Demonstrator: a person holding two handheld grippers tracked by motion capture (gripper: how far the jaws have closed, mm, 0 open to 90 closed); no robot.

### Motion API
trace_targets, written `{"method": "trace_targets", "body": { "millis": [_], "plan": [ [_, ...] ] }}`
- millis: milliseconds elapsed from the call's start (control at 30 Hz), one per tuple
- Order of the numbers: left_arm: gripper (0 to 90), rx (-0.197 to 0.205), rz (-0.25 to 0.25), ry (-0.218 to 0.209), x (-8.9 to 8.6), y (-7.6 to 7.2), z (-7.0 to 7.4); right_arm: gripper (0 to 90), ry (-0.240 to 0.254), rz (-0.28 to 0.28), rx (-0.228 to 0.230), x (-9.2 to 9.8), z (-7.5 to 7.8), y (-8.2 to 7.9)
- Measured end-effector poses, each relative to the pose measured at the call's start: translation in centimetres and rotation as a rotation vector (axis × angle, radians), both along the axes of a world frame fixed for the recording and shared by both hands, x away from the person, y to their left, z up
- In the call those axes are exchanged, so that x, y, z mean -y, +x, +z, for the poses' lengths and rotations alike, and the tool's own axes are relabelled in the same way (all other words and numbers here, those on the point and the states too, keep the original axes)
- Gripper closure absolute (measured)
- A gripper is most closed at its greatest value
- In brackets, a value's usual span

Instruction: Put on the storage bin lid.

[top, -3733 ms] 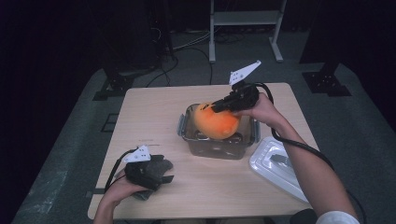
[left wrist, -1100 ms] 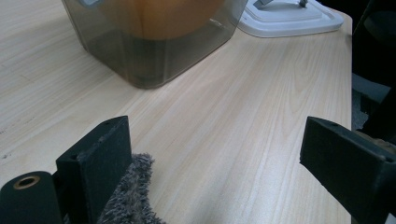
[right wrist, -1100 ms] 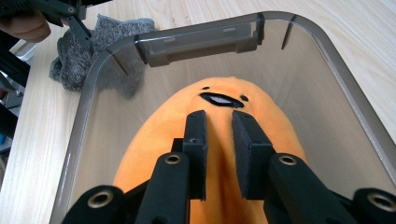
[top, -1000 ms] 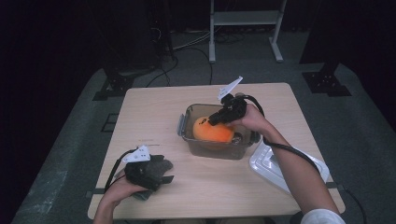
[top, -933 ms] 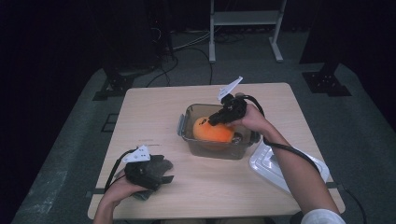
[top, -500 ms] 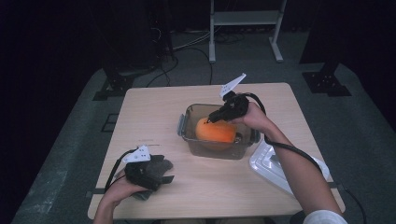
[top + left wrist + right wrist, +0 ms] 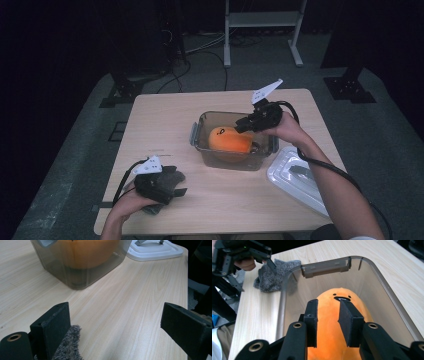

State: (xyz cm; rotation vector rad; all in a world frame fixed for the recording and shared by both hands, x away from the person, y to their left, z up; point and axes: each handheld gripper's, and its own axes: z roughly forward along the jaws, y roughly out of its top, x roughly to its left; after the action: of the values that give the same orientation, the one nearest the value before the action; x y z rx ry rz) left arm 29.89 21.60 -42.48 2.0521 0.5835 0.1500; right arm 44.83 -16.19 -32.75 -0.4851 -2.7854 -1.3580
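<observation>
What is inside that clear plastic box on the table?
An orange plush toy with a small dark face lies inside the clear box, nearly filling it. Whatever might sit beneath the toy on the box's floor is covered.

Orange plush toy (image 7: pixel 231 140) (black dot eyes), grey cloth (image 7: pixel 272 275), white lid (image 7: pixel 298 176)

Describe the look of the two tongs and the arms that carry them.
Both tongs are black, each with two flat rectangular jaws and brass-ringed holes at the base. The left tongs and the right tongs each carry a pale three-cornered plate on top and trail a black cable. The forearms are bare; a white sleeve edge shows on the right arm.
</observation>
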Motion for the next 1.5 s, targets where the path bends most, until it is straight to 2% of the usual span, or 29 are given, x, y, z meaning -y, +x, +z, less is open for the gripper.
{"method": "trace_targets", "body": {
  "millis": [200, 533, 833, 1033, 1500],
  "plan": [
    [8.3, 0.000, -0.004, 0.001, 0.2, 0.0, 0.0, 60.2, 0.021, -0.036, 0.020, 2.2, 0.7, -1.4],
    [6.9, -0.006, 0.009, 0.001, 0.1, 0.1, -0.2, 50.5, 0.051, -0.102, 0.037, 5.8, 0.7, -2.9],
    [5.0, -0.003, 0.019, 0.002, -0.1, 0.0, -0.1, 40.6, 0.046, -0.139, 0.043, 7.9, 0.5, -4.1],
    [3.4, 0.001, 0.026, 0.002, -0.1, 0.0, -0.1, 33.4, 0.058, -0.167, 0.036, 9.5, 0.1, -4.8],
    [2.7, -0.004, 0.028, 0.002, 0.0, 0.0, -0.2, 29.5, 0.053, -0.239, 0.023, 12.9, -1.7, -6.7]
  ]
}}
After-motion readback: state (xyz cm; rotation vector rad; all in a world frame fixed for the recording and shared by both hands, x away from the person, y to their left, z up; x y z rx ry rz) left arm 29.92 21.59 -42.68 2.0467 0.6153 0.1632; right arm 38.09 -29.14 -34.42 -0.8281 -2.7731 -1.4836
